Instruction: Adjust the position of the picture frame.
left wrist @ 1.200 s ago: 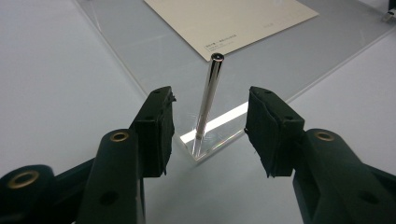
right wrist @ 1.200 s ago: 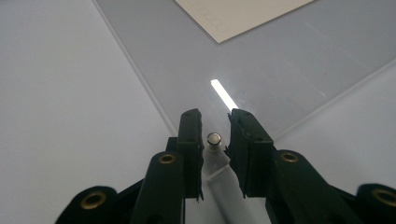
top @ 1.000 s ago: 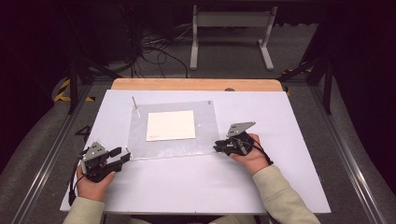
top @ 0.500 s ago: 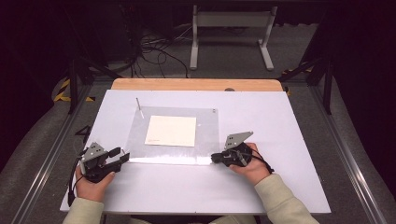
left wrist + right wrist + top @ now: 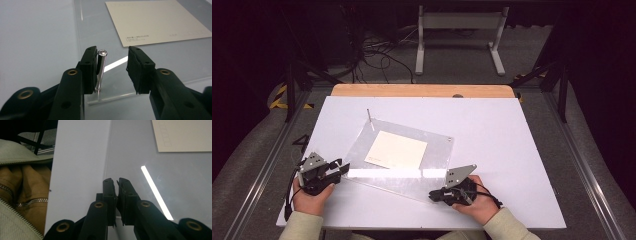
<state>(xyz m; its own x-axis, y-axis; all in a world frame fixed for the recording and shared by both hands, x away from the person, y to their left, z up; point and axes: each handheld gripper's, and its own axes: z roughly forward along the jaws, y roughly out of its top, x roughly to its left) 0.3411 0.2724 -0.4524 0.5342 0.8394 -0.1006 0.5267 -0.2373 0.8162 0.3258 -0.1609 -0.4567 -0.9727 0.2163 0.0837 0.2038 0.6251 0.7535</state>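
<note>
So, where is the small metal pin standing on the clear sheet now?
In the left gripper view the metal pin stands upright at the near corner of the clear sheet, between the left gripper's fingers and against its left one, short of the cream card.

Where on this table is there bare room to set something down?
Bare table lies right of the clear sheet, and along the far edge. It is crowded near the front, with the left tongs and right tongs at the sheet's corners.
</note>
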